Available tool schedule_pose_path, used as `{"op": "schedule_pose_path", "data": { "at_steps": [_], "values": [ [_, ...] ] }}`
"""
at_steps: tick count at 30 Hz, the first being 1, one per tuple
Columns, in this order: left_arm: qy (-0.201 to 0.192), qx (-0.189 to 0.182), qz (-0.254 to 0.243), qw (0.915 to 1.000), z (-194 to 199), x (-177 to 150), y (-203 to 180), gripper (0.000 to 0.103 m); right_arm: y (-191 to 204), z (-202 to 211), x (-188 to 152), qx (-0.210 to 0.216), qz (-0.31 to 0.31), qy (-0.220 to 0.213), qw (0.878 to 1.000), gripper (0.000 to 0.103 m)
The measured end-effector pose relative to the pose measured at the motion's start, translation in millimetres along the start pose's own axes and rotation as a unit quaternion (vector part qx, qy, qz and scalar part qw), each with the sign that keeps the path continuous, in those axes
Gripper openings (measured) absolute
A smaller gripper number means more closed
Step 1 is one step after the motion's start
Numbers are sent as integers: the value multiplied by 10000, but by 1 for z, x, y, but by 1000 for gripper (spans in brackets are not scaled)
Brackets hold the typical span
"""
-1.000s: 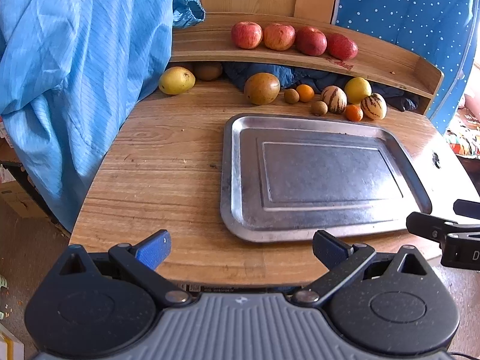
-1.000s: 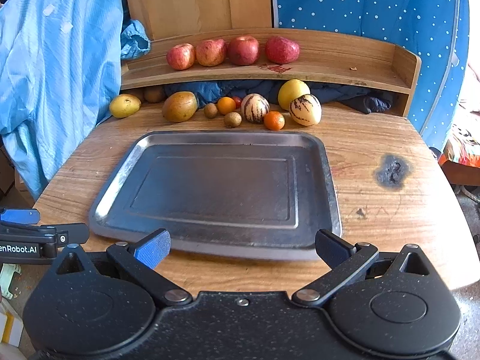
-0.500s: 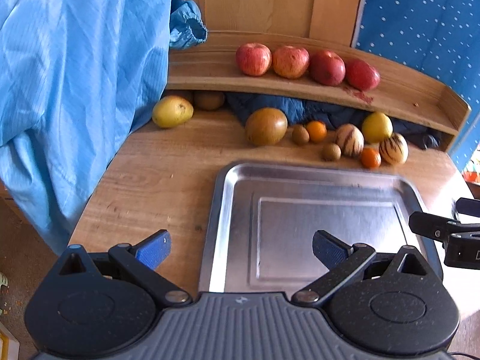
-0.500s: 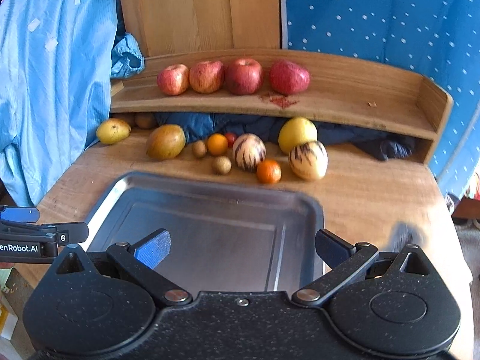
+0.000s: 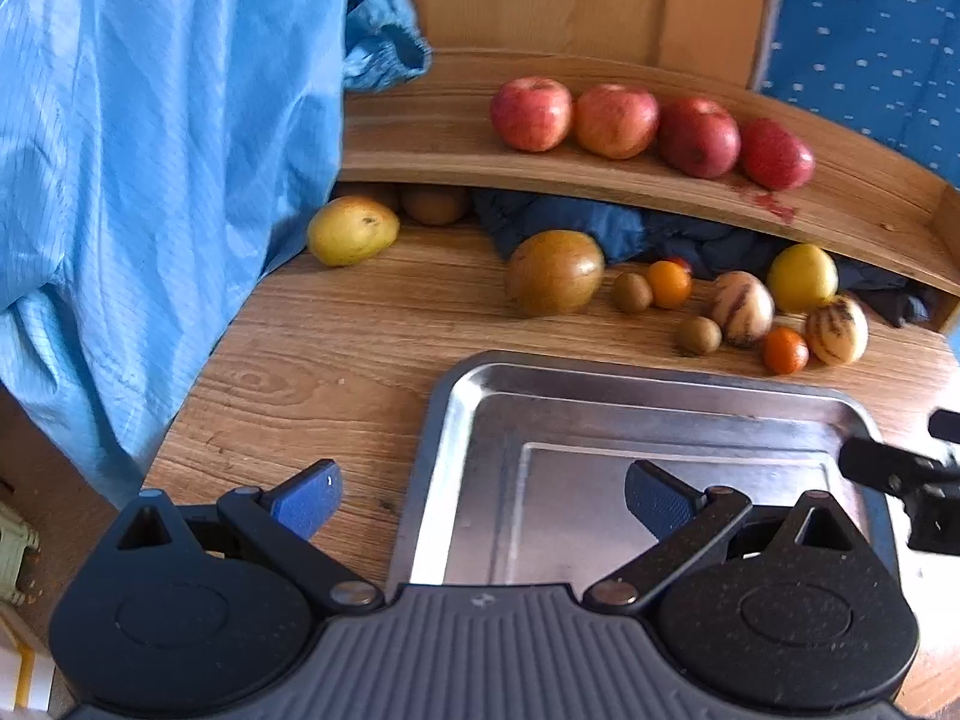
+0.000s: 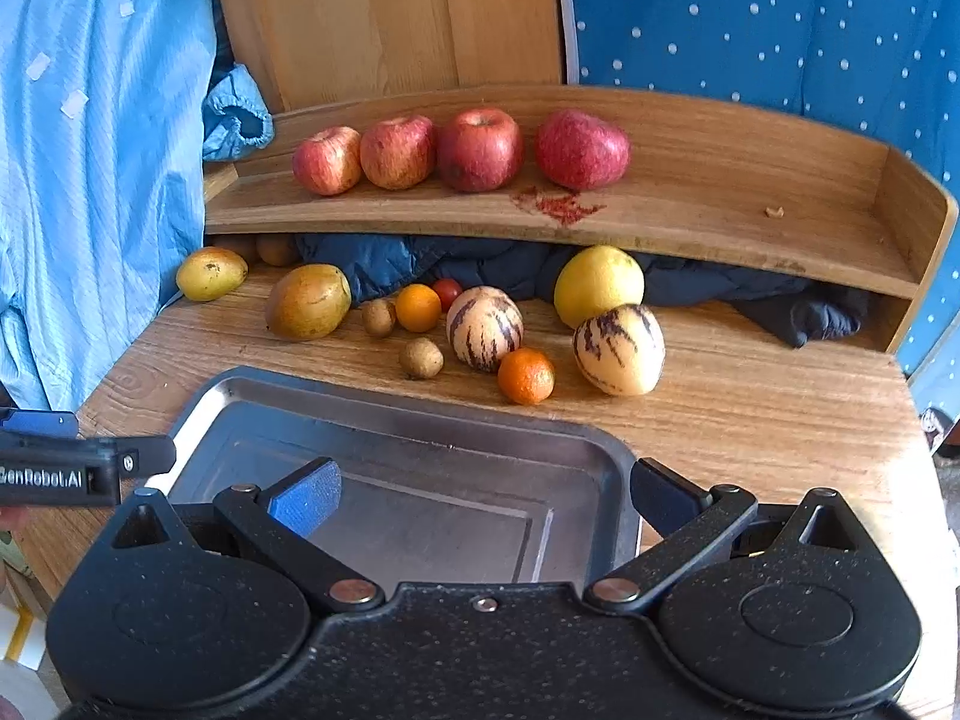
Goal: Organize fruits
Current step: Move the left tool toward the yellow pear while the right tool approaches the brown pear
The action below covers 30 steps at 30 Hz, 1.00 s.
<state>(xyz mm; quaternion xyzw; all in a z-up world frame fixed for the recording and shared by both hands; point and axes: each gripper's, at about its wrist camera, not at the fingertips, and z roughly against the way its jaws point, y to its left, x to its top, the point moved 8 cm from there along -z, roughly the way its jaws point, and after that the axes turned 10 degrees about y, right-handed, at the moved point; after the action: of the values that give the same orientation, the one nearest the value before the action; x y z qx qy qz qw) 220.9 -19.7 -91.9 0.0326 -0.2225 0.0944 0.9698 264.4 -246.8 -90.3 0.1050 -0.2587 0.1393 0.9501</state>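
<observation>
Wooden surface (image 6: 750,414): empty steel tray (image 6: 420,420) nearest, probably staged to receive fruit. Loose fruit beyond it: striped melons (image 6: 618,350), oranges (image 6: 525,376). Apples (image 6: 478,149) rowed on shelf (image 6: 720,204). Left tool (image 5: 480,489), right tool (image 6: 480,489): both spread, empty.

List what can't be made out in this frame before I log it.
- Brown fruit under the shelf: mostly hidden by the shelf edge in both views; kind unclear.
- Small red fruit: partly behind an orange; in the left wrist view only a sliver shows.
- Dark cloth: its extent is hidden under the shelf.
- Tray: near part covered by each hand-held gripper's body.
</observation>
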Motion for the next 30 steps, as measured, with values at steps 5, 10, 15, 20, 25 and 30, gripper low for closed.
{"op": "schedule_pose_path", "data": {
  "at_steps": [5, 10, 15, 20, 25, 30],
  "values": [
    [157, 54, 182, 9997, -13, 17, 24, 102, 6, -7, -3, -16, -139, 95, 9999, 102],
    [202, -33, 135, 9997, -33, 51, 48, 102, 15, -10, -5, -195, -340, 137, 9991, 102],
    [109, -188, -89, 9997, -52, 88, 68, 102, 29, -16, -3, -405, -491, 136, 9979, 102],
    [46, -358, -386, 9986, -71, 113, 83, 102, 66, -34, 5, -209, -109, 294, 9993, 102],
    [22, -473, -722, 9963, -92, 136, 89, 102, 109, -57, 37, -273, 489, 269, 9981, 102],
    [30, -619, -878, 9942, -107, 148, 92, 102, 134, -77, 61, -389, 767, 271, 9959, 102]
  ]
}}
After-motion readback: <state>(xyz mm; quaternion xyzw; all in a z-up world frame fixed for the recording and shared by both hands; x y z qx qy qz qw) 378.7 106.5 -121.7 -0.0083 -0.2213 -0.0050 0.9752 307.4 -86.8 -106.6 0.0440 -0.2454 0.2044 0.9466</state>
